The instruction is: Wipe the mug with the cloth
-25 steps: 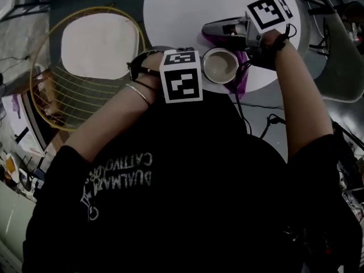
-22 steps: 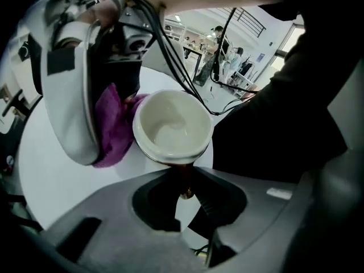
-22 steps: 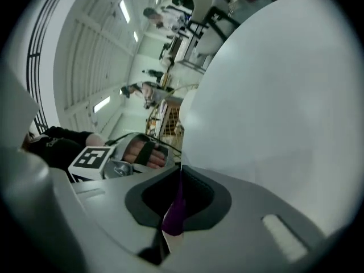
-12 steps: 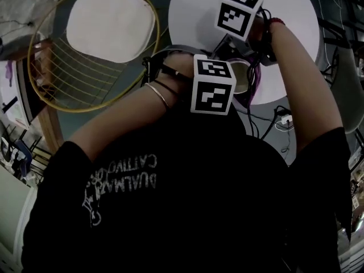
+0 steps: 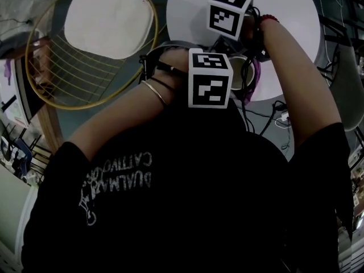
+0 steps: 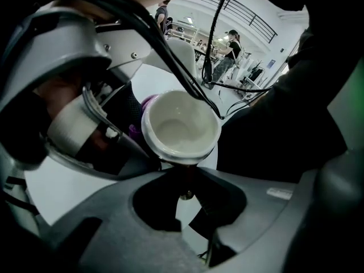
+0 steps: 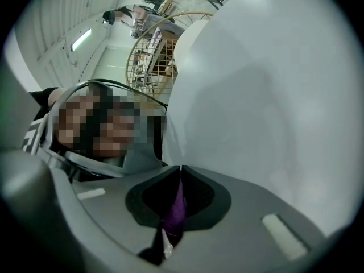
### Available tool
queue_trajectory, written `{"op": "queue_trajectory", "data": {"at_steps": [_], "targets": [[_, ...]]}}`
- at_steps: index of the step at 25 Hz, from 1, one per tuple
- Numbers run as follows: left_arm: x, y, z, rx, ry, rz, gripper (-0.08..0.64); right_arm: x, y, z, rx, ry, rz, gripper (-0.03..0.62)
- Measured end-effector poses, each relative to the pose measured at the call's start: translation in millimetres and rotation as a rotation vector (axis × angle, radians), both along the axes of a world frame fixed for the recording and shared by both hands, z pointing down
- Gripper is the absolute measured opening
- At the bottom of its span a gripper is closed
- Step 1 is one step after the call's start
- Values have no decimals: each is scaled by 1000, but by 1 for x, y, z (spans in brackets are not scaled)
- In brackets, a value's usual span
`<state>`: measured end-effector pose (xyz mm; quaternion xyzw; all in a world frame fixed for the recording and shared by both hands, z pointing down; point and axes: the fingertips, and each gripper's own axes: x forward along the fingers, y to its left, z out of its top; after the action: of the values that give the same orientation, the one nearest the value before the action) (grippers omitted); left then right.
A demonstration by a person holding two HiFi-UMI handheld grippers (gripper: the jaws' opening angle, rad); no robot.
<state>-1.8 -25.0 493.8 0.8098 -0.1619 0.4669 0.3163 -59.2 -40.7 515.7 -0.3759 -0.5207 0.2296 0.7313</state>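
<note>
Mug (image 6: 181, 124): in the left gripper view its open mouth faces straight back at the camera, so I read its long axis as running along the jaws, base pointing away. It is a round cup with a smooth, glossy white inside and a thick rolled rim. A darker outer part shows only at its lower edge.

Left claw (image 6: 185, 174): the jaws are nearly together, pinching that dark lower part of the mug. I cannot tell whether this is the handle or the wall. In the head view the mug sits by the near edge of the table (image 5: 296, 16), mostly hidden behind the marker cube. I cannot confirm whether it touches the tabletop.

Right claw (image 7: 180, 169): the jaw tips are closed on a thin fold of purple cloth (image 7: 175, 212), soft and creased, which hangs down between them. In the left gripper view this claw sits just beside the mug, with purple fabric showing between the two.

Table: round, matt white, smooth. Beside it stands a yellow wire chair (image 5: 74, 78) with a pale cushion (image 5: 108, 24)
</note>
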Motion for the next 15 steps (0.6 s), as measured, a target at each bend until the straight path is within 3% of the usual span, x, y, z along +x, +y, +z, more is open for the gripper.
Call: {"op": "queue_trajectory", "data": {"at_steps": [3, 12, 15], "targets": [[-9, -4, -2, 23, -10, -16, 57, -9, -7, -5, 10, -4, 63, 18], [-20, -5, -8, 11, 8, -61, 57, -19, -32, -16, 0, -23, 390, 18], [-9, -2, -1, 7, -2, -80, 57, -10, -38, -11, 14, -49, 475, 18]]}}
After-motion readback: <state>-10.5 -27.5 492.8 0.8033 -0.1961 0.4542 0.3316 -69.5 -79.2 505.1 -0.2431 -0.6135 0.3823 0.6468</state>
